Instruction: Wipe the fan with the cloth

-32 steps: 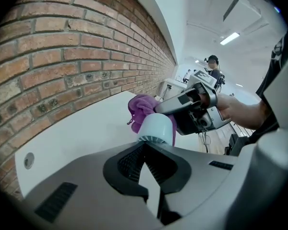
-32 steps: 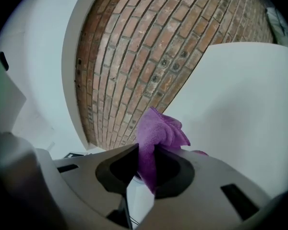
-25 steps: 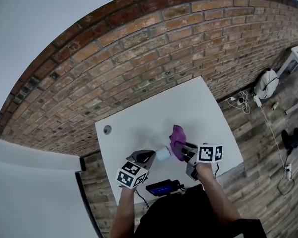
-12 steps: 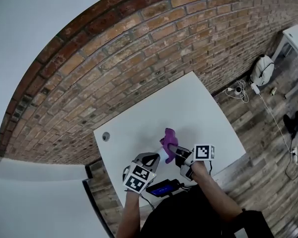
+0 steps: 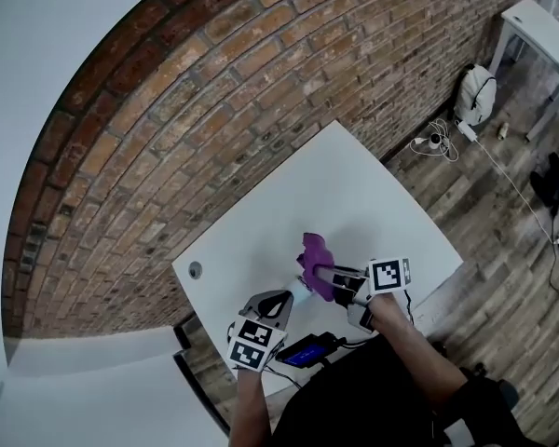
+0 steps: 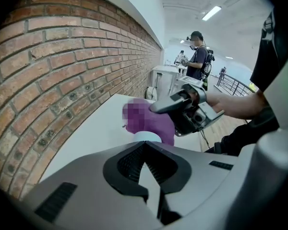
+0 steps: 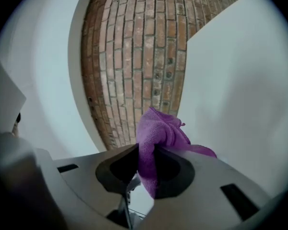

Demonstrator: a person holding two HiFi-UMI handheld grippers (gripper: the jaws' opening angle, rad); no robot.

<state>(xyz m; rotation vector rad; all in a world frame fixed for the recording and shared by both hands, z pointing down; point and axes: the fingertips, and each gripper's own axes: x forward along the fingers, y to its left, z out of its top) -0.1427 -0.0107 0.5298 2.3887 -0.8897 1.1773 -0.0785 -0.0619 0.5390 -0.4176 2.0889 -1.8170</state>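
1. The purple cloth [image 7: 158, 131] now covers more of the fan [image 6: 146, 136] than it did a second ago. Then the fan's pale body showed plainly beside the bunched cloth in the head view; now only a sliver shows beneath it.
2. Both tools stay close together over the near part of the white counter [image 5: 354, 194], just in front of the person. What has shifted is the cloth over the fan, not the place of work.
3. The right tool [image 7: 145, 157] is clamped on the cloth. A fold is pinched between its jaws, and the loose bunch stands out past their tips.
4. The left tool [image 6: 145, 147] has its jaws together and points down at the fan. The pale body sits right at the tips, and a thin light part seems pinched between the pads, so I judge it is steadying the fan.
5. For the task, this reads as wiping under way: the cloth lies against the fan's top and far side while the other tool holds it steady.
6. The fan sits between the two tools, touching the cloth. Only a small, rounded, white-to-light-blue part shows. Its blades or grille are hidden, so I cannot tell how clean it is.
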